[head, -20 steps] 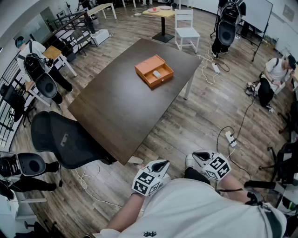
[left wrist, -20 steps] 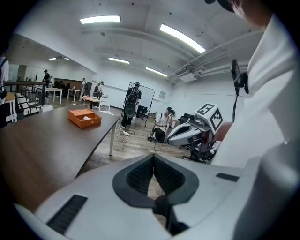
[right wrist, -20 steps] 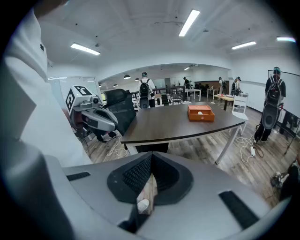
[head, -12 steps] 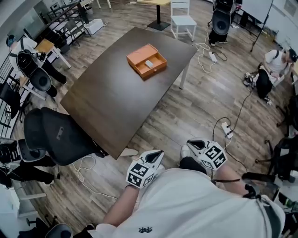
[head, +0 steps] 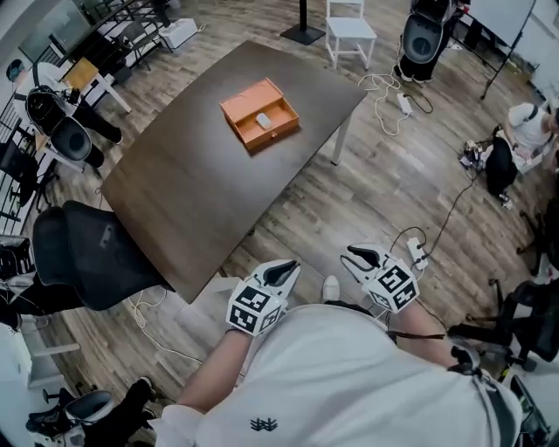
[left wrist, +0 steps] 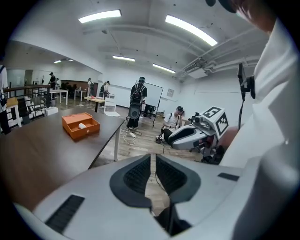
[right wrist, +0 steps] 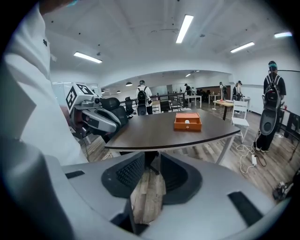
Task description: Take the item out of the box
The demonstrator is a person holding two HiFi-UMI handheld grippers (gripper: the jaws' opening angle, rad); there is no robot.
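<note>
Left claw [head: 281, 271] together, right claw [head: 360, 256] apart, both empty; the person should reach the upper-centre box [head: 259, 114] squarely first.

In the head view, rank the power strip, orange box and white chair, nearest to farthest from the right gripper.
1. Power strip, on the floor, right side.
2. Orange box, on the table.
3. White chair, beyond the table.
</note>
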